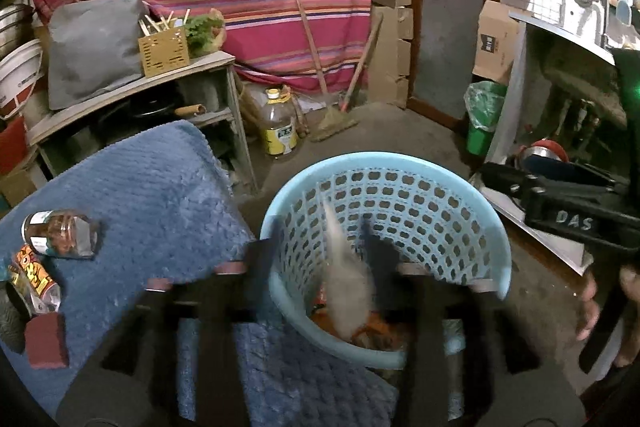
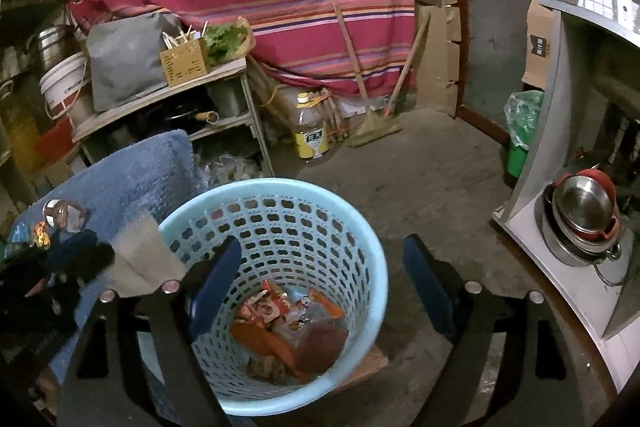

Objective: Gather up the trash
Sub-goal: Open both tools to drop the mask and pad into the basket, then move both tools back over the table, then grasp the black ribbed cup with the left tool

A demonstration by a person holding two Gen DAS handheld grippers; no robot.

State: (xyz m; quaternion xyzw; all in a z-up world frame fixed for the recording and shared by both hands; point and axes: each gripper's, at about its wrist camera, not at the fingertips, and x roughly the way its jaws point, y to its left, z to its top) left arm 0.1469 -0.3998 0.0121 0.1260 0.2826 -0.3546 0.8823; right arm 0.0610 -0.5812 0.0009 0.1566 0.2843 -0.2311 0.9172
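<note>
1. Hanging over the basket (image 2: 276, 399), the right gripper (image 2: 320, 287) gapes wide, empty.
2. Parted too, the left gripper (image 1: 324, 247) has a pale blurred scrap (image 1: 348, 291) between its fingers (grip unclear), above the wrappers (image 2: 280, 327) inside.
3. Left, a bottle (image 1: 60, 233) and packet (image 1: 34, 277) lie on the blue mat (image 1: 160, 195).
4. Beyond: jug (image 1: 280, 125), broom (image 1: 334, 121), green bin (image 1: 482, 119).

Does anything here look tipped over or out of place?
Yes: a clear bottle lies on its side on the blue blanket, left of the blue basket, with a wrapper beside it, not yet binned.
</note>
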